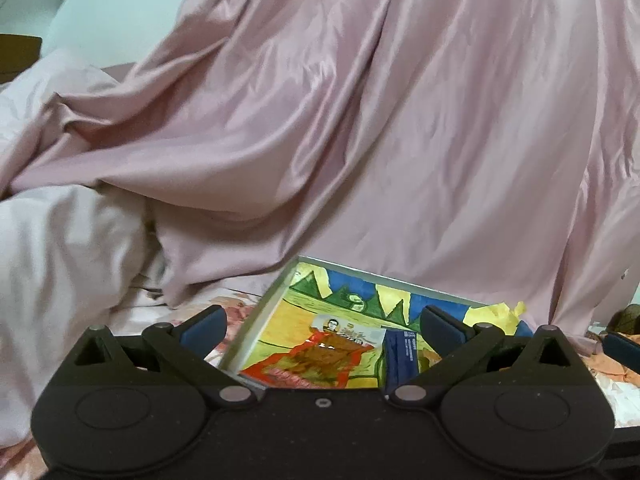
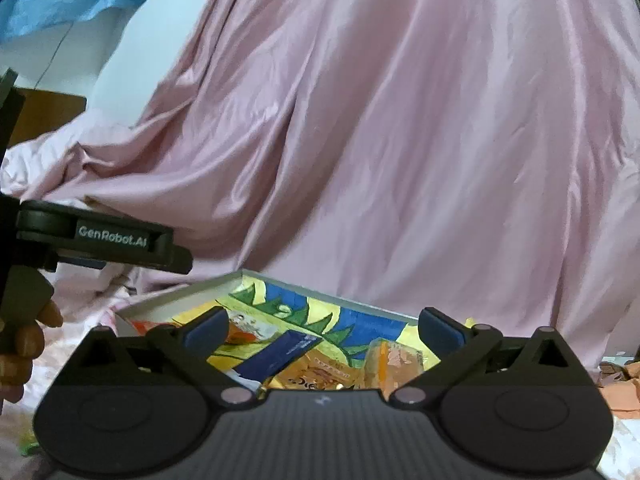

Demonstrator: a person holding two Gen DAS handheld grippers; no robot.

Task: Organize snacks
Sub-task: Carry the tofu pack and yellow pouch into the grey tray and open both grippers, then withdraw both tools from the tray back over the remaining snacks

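Observation:
A shallow white-rimmed box [image 1: 256, 316] with a yellow, green and blue painted inside lies on the bedding, straight ahead in both wrist views. In it lie an orange-red snack packet with a white top [image 1: 320, 356] and a dark blue packet [image 1: 402, 356]. My left gripper [image 1: 322, 324] hangs open above the box, nothing between its fingers. In the right wrist view the box rim [image 2: 180, 300] holds the blue packet [image 2: 280, 354], orange packets [image 2: 320, 374] and a clear orange packet [image 2: 394, 360]. My right gripper [image 2: 322, 328] is open and empty above them.
A pink satin sheet [image 1: 360, 120] is draped like a wall behind the box. Loose orange wrappers [image 2: 616, 388] lie right of it. A hand [image 2: 24, 344] holds the left gripper [image 2: 172, 254] at the left. A brown box [image 2: 48, 112] stands far left.

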